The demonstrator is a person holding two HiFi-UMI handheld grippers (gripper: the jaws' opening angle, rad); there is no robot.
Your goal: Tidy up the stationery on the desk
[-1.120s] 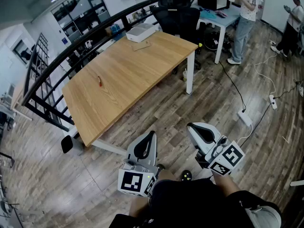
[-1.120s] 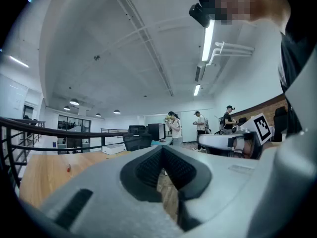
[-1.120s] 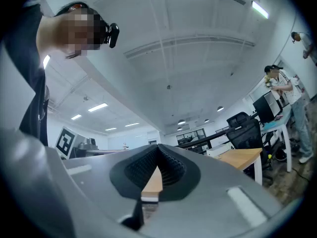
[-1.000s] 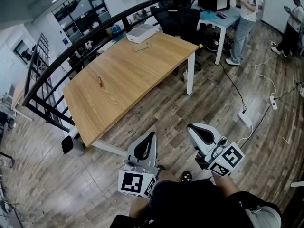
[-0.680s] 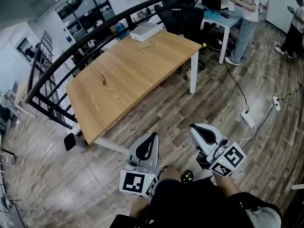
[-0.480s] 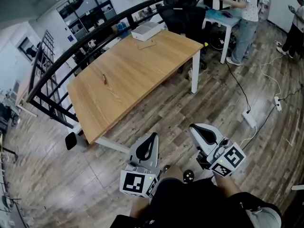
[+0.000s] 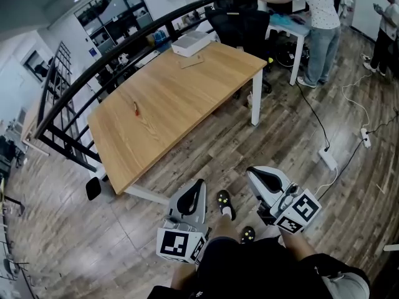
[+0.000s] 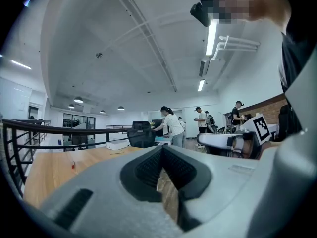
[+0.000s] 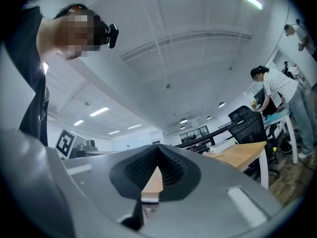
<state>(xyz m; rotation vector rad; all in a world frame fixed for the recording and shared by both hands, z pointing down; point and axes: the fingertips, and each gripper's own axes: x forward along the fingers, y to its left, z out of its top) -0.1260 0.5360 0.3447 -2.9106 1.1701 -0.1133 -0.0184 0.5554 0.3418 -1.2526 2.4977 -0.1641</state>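
Versus a second back: one black shoe with yellow dots now stepped forward on the floor between the two tongs. Other black shoe about where it was. Left tongs and right tongs roughly unmoved in the head view. Both still closed tip to tip with nothing gripped, confirmed in both gripper views. Person in white shirt and jeans now bent over the light blue side table, upright before. Items on the wooden table unchanged.

Surface: light wooden table with white legs, ahead and left in the head view, well apart from both tongs. Small red stick-shaped item lying alone toward its left part, too small to identify further. White flat box at the far edge, thin tan strip just beside it.

Room: wood-plank floor. Black metal railing curving along behind the table. Black office chair between the wooden table and the blue one. White power strip with a cable on the floor at right. Second person in dark trousers at the right edge.
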